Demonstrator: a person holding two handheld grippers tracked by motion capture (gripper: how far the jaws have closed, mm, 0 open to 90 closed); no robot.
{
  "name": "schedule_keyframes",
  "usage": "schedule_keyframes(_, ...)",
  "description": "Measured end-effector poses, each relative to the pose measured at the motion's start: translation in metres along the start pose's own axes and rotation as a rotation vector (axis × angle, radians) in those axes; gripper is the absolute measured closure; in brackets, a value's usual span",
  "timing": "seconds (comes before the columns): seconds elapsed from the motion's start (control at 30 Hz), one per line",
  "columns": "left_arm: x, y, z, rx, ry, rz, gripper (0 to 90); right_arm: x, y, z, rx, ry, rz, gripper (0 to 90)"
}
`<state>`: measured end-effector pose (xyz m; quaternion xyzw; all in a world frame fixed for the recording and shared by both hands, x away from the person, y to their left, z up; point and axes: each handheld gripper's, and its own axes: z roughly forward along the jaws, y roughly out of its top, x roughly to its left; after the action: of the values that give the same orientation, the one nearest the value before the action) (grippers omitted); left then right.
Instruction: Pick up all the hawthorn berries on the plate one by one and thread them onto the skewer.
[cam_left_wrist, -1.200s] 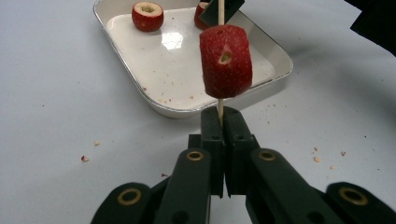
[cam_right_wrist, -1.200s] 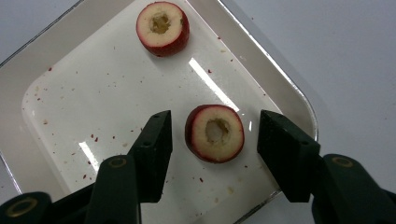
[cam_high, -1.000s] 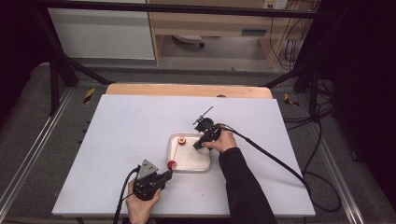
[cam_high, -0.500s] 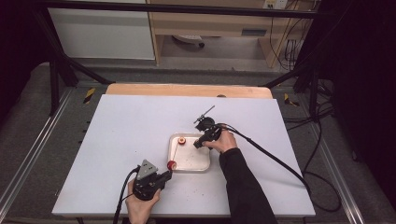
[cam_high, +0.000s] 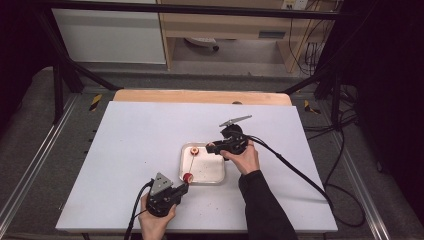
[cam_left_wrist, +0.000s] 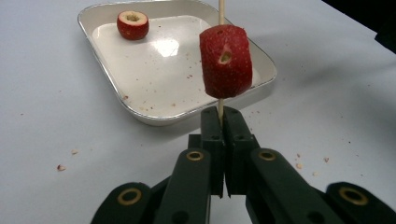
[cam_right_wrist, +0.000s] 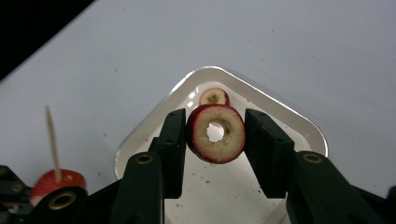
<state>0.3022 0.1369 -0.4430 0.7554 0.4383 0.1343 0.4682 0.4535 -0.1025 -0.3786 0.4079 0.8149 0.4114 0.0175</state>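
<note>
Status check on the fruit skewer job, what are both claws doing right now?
Left claw shut on skewer, one fruit piece threaded. Right claw gripping cored slice above tray. Nothing between them.

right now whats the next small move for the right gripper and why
Probably carry the cored fruit ring in the right gripper over to the skewer, lining its hole up with the pointed tip. The left gripper holds that skewer upright with one red piece already threaded, and another piece waits in the tray.
</note>
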Motion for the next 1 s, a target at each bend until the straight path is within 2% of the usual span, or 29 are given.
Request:
schedule_keyframes(0.2,-0.008,-0.001,0.005,-0.007,-0.012,-0.009,88.2,0.001,-0.015,-0.015,-0.162,0.065,0.093,60.6)
schedule_keyframes(0.47,-0.023,-0.001,0.014,-0.013,-0.028,-0.018,88.1,0.006,-0.032,-0.023,-0.290,0.121,0.167,60.6)
schedule_keyframes(0.73,-0.034,-0.004,0.021,-0.020,-0.031,-0.054,88.1,0.009,-0.047,-0.024,-0.409,0.142,0.212,60.7)
schedule_keyframes(1.0,-0.040,-0.001,0.029,-0.010,-0.041,-0.112,88.1,0.013,-0.050,-0.027,-0.504,0.140,0.216,60.7)
